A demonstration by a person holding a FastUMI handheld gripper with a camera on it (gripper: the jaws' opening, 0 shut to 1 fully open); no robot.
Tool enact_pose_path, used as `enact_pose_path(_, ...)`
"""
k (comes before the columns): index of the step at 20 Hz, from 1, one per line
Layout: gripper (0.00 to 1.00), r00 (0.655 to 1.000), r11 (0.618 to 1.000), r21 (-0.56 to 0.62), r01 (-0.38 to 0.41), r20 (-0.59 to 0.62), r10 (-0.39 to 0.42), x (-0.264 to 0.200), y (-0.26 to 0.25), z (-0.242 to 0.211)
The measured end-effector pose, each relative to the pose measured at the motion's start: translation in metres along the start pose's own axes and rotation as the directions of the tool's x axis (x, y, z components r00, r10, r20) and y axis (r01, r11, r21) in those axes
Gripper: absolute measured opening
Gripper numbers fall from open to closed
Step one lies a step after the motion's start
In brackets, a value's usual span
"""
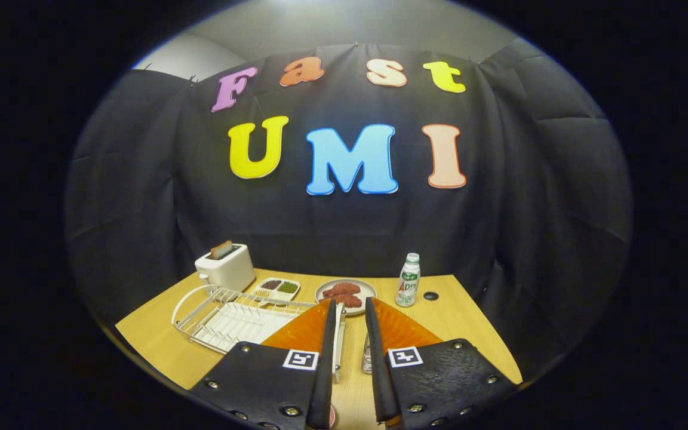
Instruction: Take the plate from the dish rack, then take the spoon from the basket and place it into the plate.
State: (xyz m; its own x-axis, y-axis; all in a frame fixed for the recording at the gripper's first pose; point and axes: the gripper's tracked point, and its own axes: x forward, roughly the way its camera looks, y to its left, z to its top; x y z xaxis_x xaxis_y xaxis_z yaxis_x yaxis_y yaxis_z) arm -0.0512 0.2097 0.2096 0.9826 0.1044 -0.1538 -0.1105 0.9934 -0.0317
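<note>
Beyond the fingers, left: white wire dish rack (pixel 233 319) lay on the wooden table (pixel 469 334), long axis running away toward the toaster (pixel 224 267).
Plate: round plate (pixel 345 294) with reddish food just ahead of the fingertips; whether it was the task's plate, unclear.
Spoon, basket: not made out.
Gripper (pixel 350 306): fingers slightly parted, holding nothing.
Count: one rack, one plate, one bottle (pixel 408 279), one sectioned tray (pixel 276 288).

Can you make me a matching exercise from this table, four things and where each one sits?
Things:
1. toaster
2. bottle
3. round plate of food
4. dish rack

Places:
A. just beyond the fingertips of the gripper
B. right of the round plate
C. far corner, behind the rack
D. beside the left finger

Pairs: 1-C, 2-B, 3-A, 4-D
</note>
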Motion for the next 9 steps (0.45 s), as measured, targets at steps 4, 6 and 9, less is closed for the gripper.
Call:
enact_pose_path(4,0.33,0.998,1.0,-0.015,0.026,0.054,-0.025,-0.002,0.005,0.027)
enact_pose_path(6,0.59,0.998,0.999,-0.025,0.033,0.062,-0.031,-0.003,0.014,0.029)
enact_pose_path(9,0.97,0.996,0.998,-0.026,0.063,0.068,-0.061,-0.008,0.026,0.027)
